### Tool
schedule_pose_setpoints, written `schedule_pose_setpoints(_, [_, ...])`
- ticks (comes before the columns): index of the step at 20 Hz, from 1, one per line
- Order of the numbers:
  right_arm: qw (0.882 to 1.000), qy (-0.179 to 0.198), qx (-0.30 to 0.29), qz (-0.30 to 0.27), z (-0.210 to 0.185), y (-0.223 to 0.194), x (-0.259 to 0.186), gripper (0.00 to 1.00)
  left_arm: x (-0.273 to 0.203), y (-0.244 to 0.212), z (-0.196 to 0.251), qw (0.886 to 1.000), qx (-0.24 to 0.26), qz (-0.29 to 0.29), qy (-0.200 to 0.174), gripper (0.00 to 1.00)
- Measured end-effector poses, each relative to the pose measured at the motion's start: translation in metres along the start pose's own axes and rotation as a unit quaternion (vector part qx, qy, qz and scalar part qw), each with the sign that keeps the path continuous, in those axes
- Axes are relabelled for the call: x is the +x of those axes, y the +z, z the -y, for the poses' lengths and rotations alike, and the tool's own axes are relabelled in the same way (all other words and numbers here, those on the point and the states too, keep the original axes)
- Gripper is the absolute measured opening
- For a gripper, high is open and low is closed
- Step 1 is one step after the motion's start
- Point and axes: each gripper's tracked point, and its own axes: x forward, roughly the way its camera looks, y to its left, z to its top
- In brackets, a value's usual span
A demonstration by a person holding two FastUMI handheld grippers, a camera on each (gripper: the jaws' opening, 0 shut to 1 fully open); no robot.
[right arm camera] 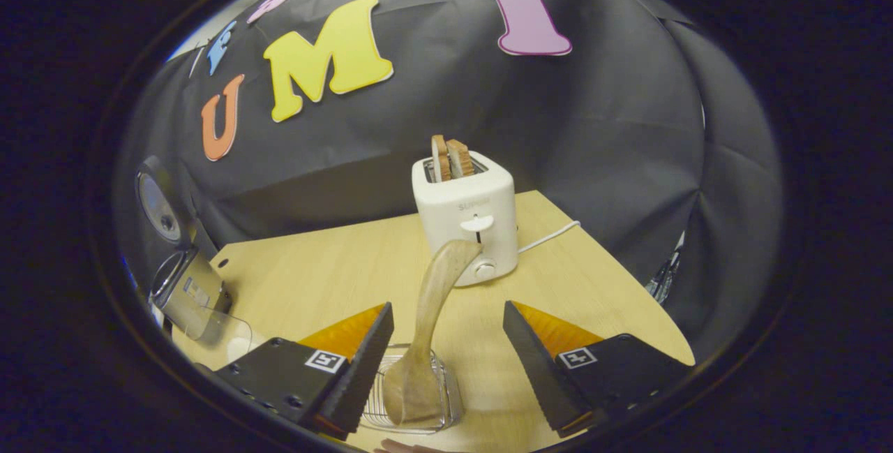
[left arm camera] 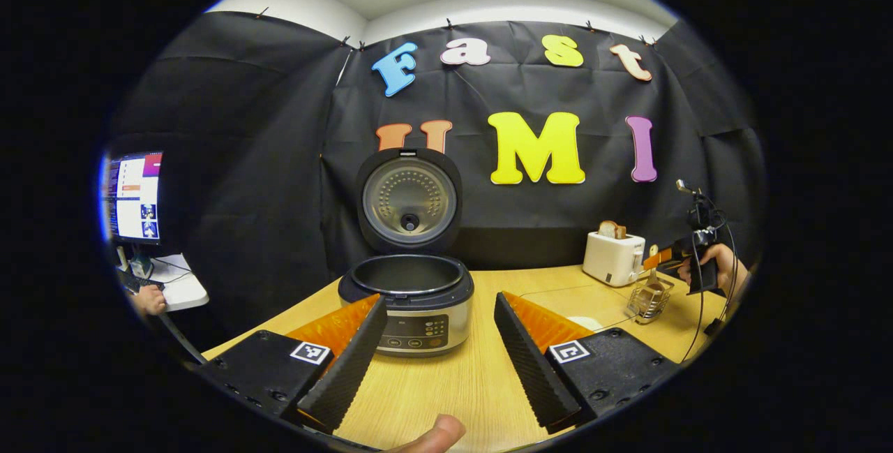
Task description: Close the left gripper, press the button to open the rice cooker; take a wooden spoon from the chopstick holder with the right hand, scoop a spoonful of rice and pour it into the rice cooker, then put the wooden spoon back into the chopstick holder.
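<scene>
The rice cooker stands on the table ahead of my left gripper, its lid raised upright and its pot bare inside. My left gripper is open and holds nothing. Far right, a hand holds my right gripper just above the wire chopstick holder. In the right gripper view the wooden spoon stands tilted in the chopstick holder. My right gripper is open, with a finger on each side of the spoon and a gap to both. The cooker sits at far left.
A white toaster with bread slices stands behind the holder, its cord running right along the table; the toaster sits back right. A clear container lies beside the cooker. A monitor stands at far left.
</scene>
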Motion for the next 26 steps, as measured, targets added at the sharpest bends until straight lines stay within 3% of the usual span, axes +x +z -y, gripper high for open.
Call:
schedule_pose_setpoints(4, [1.000, 0.014, 0.013, -0.019, -0.014, 0.000, 0.015, 0.81, 0.005, -0.016, -0.003, 1.000, -0.002, -0.017, 0.002, 0.98])
schedule_pose_setpoints(5, [1.000, 0.012, 0.010, -0.022, -0.015, 0.000, 0.017, 0.67, 0.006, -0.021, -0.004, 1.000, -0.002, -0.022, 0.003, 0.98])
schedule_pose_setpoints(6, [1.000, 0.015, 0.007, -0.022, -0.019, 0.000, 0.018, 0.68, 0.007, -0.025, -0.005, 1.000, -0.003, -0.027, 0.002, 0.98])
schedule_pose_setpoints(7, [1.000, 0.020, 0.003, -0.024, -0.023, 0.000, 0.018, 0.56, 0.007, -0.028, -0.004, 0.999, -0.004, -0.033, -0.001, 0.98])
schedule_pose_setpoints(8, [1.000, 0.017, 0.000, -0.022, -0.023, 0.001, 0.017, 0.51, 0.007, -0.030, -0.002, 0.999, -0.005, -0.037, -0.004, 0.98])
schedule_pose_setpoints(9, [1.000, -0.001, -0.002, -0.022, -0.014, 0.001, 0.020, 0.42, 0.006, -0.033, -0.002, 0.999, -0.006, -0.041, -0.006, 0.98])
schedule_pose_setpoints(10, [1.000, -0.011, -0.002, -0.024, -0.012, 0.000, 0.020, 0.26, 0.006, -0.034, -0.002, 0.999, -0.007, -0.042, -0.009, 0.98])
schedule_pose_setpoints(11, [1.000, -0.009, -0.006, -0.025, -0.014, 0.000, 0.015, 0.20, 0.007, -0.035, 0.001, 0.999, -0.008, -0.042, -0.014, 0.98])
schedule_pose_setpoints(13, [1.000, 0.000, 0.000, -0.026, -0.015, -0.001, 0.009, 0.20, 0.009, -0.038, 0.004, 0.999, -0.010, -0.046, -0.024, 0.98])
schedule_pose_setpoints(14, [1.000, 0.011, 0.020, -0.021, -0.019, 0.001, 0.006, 0.11, 0.011, -0.041, 0.004, 0.998, -0.011, -0.050, -0.024, 0.98])
schedule_pose_setpoints(18, [1.000, 0.019, 0.010, -0.017, -0.021, 0.001, -0.015, 0.12, 0.008, -0.044, 0.001, 0.998, -0.009, -0.055, -0.024, 0.98])
schedule_pose_setpoints(19, [1.000, 0.016, 0.011, -0.019, -0.022, 0.004, -0.024, 0.02, 0.008, -0.045, 0.002, 0.998, -0.008, -0.055, -0.025, 0.98])
schedule_pose_setpoints(26, [0.999, 0.001, -0.038, 0.017, -0.031, 0.013, -0.061, 0.02, 0.001, -0.048, 0.003, 0.998, 0.001, -0.054, -0.034, 0.98])
